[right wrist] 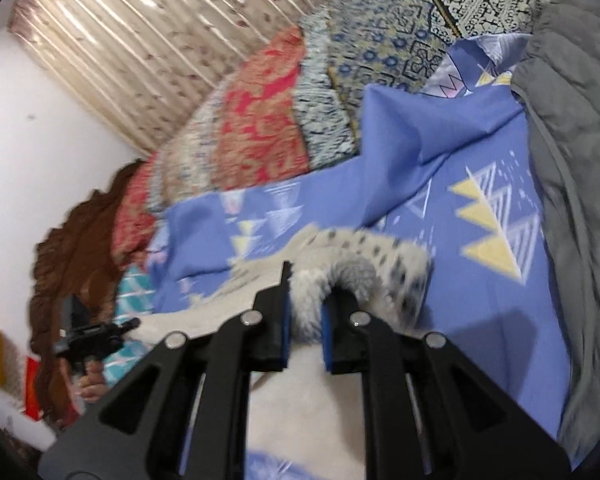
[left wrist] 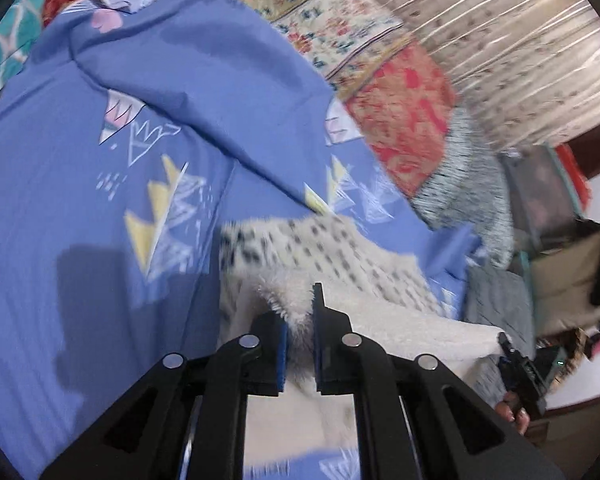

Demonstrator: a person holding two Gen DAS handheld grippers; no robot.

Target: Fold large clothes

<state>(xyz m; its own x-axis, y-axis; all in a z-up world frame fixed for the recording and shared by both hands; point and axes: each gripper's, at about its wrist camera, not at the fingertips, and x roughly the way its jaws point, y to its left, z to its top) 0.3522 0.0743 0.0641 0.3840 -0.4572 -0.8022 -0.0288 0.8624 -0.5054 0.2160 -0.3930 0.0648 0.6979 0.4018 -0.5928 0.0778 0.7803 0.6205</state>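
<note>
- Black two-finger left claw [left wrist: 300,332] with blue pads is clamped narrowly on the fluffy edge of a cream fleece garment with dark dashes [left wrist: 320,256].
- Beyond this claw's tips the garment drapes over a periwinkle-blue bedsheet printed with yellow and white triangles [left wrist: 100,160].
- Right claw [right wrist: 306,312], black with blue pads, also pinches a rolled fuzzy hem of the same garment [right wrist: 364,256], which arches over its right finger.
- Each claw shows at the far edge of the other's view: right claw [left wrist: 520,372] low right, left claw [right wrist: 92,336] low left, the fleece spanning between them.
- Stacked patterned quilts, red and cream [right wrist: 260,140], lie ahead of both claws, and a grey quilted blanket [right wrist: 572,160] lies right of the right claw.
</note>
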